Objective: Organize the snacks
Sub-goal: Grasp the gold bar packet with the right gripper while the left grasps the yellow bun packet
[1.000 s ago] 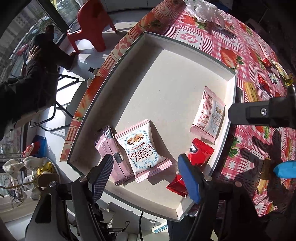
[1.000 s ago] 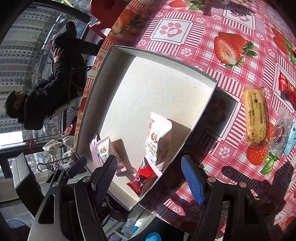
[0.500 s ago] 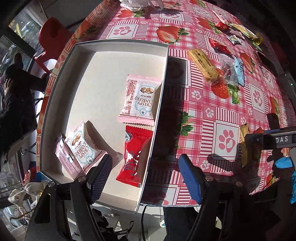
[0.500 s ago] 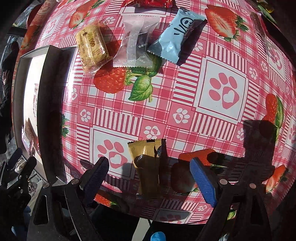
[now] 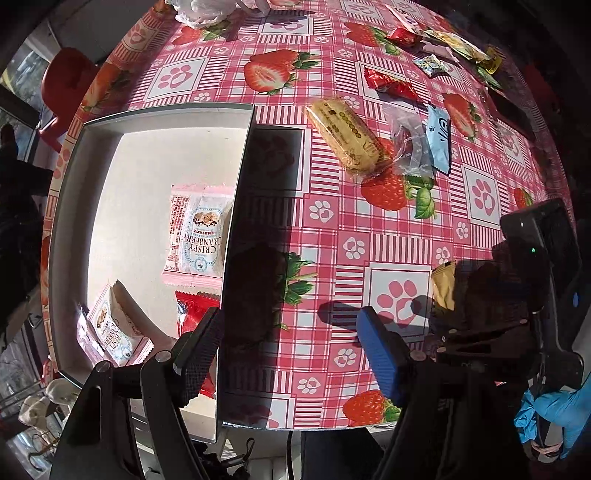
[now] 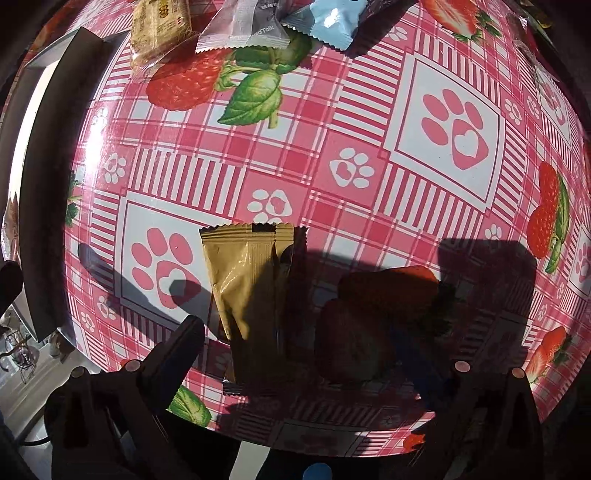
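A white tray [image 5: 147, 155] sits at the table's left and holds two pink Crispy Cranberry packets [image 5: 197, 236] and a red packet [image 5: 192, 314]. My left gripper [image 5: 291, 350] is open and empty above the tray's right wall. My right gripper [image 6: 299, 354] is open, low over a gold snack packet [image 6: 247, 280] that lies between its fingers on the tablecloth. The gold packet also shows in the left wrist view [image 5: 443, 288], partly hidden by the right gripper. A yellow cake packet [image 5: 343, 136], a clear packet [image 5: 406, 144] and a light blue packet [image 5: 439, 138] lie mid-table.
The table has a red strawberry and paw-print cloth [image 5: 332, 229]. Several more small snacks [image 5: 391, 85] lie at the far right. A white plastic bag [image 5: 207, 7] sits at the far edge. A red chair [image 5: 66, 85] stands beyond the table.
My left gripper has swung right, from over the tray to its right wall. My right gripper has left the tray and come down close over the gold packet.
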Action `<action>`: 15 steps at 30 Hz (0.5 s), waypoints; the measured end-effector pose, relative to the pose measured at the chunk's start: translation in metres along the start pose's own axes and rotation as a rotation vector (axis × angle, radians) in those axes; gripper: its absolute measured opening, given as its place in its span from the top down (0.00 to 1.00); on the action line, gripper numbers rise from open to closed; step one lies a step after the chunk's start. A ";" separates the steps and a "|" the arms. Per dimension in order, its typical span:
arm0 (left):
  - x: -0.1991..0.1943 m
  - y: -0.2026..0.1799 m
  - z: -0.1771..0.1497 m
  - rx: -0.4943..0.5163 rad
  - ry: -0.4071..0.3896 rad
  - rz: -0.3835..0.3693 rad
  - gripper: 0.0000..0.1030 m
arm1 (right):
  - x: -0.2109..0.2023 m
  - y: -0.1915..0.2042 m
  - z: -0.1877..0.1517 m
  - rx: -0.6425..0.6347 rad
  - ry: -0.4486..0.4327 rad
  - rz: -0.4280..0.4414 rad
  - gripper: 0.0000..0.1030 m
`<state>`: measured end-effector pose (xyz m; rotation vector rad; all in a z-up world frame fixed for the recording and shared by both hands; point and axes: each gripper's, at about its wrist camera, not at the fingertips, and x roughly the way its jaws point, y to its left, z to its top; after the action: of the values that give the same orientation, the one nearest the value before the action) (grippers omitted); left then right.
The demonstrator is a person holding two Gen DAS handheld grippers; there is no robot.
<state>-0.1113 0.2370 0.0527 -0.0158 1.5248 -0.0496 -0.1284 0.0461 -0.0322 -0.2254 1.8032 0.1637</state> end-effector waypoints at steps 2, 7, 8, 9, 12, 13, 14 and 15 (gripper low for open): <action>0.003 -0.005 0.014 -0.011 0.003 -0.004 0.25 | 0.001 -0.016 0.001 0.009 -0.013 -0.041 0.02; 0.015 -0.013 0.061 -0.060 0.004 -0.010 0.25 | 0.008 -0.060 -0.010 0.082 -0.003 0.009 0.00; 0.018 -0.012 0.071 -0.080 0.009 -0.015 0.25 | 0.009 -0.064 -0.012 0.080 -0.001 0.014 0.00; 0.023 -0.010 0.081 -0.105 0.017 -0.021 0.25 | 0.010 -0.065 -0.013 0.064 0.000 0.011 0.00; 0.036 -0.005 0.109 -0.174 0.037 -0.022 0.25 | 0.012 -0.070 -0.018 0.051 -0.002 0.009 0.00; 0.040 -0.003 0.118 -0.191 0.039 -0.022 0.25 | 0.013 -0.071 -0.019 0.051 -0.005 0.009 0.00; 0.043 -0.003 0.124 -0.205 0.041 -0.020 0.25 | 0.013 -0.073 -0.021 0.052 -0.010 0.009 0.00; 0.047 -0.003 0.130 -0.217 0.045 -0.016 0.25 | 0.012 -0.074 -0.022 0.050 -0.016 0.009 0.00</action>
<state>0.0210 0.2295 0.0122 -0.2011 1.5693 0.1041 -0.1347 -0.0315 -0.0383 -0.1794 1.7904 0.1263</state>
